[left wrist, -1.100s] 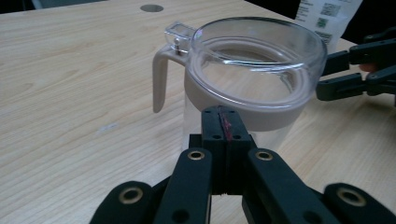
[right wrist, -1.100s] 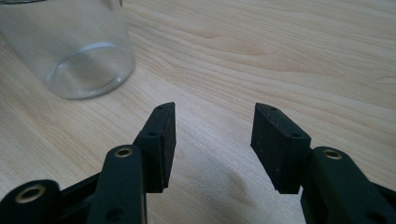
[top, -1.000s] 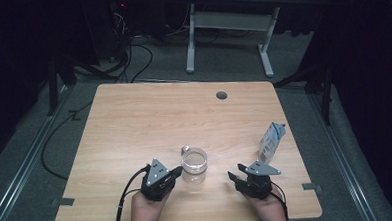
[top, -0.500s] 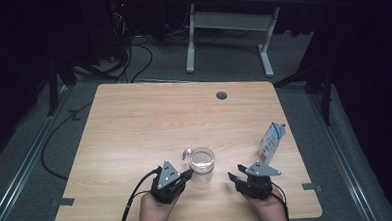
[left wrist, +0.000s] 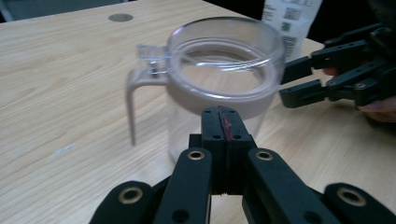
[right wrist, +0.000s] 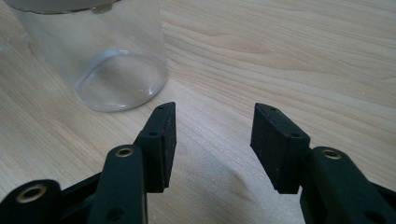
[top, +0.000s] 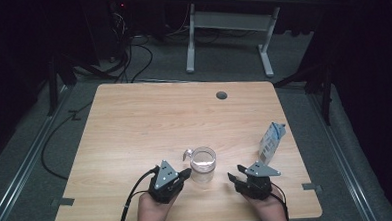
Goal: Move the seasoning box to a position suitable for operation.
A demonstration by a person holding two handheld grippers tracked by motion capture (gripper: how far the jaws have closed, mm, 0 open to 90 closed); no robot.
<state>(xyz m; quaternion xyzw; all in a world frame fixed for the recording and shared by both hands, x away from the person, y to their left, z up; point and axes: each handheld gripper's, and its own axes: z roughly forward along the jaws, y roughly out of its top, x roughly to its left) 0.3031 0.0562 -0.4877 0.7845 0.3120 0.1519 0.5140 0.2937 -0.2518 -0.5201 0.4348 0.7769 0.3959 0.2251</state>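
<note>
Your left gripper (top: 185, 173) is pinched fully closed with nothing between its jaws, its tips just beside the clear glass mug (top: 203, 164) near the table's (top: 134, 123) front edge. Your right gripper (top: 233, 177), jaws apart and empty, sits near the mug's other side.

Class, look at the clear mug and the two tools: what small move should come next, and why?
Probably the left tool should open: its jaws are shut, right against the clear mug, so it cannot grip. The right tool is open with nothing between its jaws, beside the mug.
</note>
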